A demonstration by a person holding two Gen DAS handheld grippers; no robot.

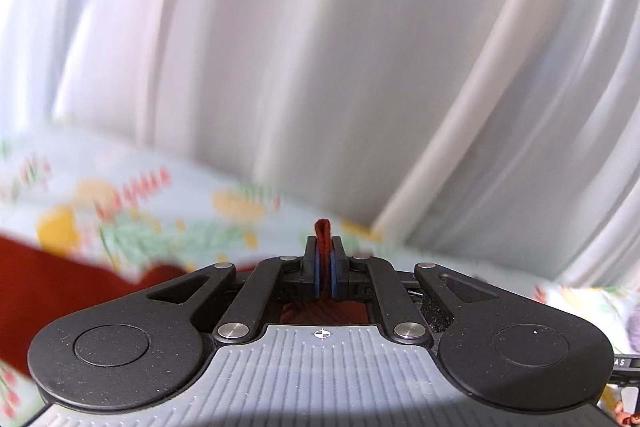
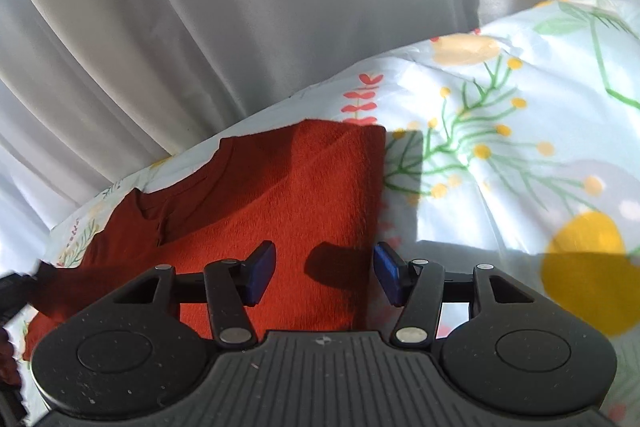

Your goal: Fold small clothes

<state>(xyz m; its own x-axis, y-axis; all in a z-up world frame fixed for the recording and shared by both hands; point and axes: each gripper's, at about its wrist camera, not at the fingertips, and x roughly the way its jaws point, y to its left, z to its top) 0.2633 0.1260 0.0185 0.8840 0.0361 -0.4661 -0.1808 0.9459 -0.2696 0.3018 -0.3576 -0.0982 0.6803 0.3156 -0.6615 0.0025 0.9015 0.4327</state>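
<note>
The left gripper (image 1: 325, 263) is clenched on a fold of the rust-red garment (image 2: 288, 195), a loop of fabric poking up between its blue pads (image 1: 318, 267). The right gripper (image 2: 324, 273) hangs released, jaws wide, just above the garment, which lies on the floral bedsheet (image 2: 500, 155) near its curtain-side edge, below the grey curtain (image 2: 240, 7).

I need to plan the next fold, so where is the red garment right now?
The red garment lies on the floral bedsheet near the grey curtain, under the open right gripper; the left gripper pinches a bit of it.
</note>
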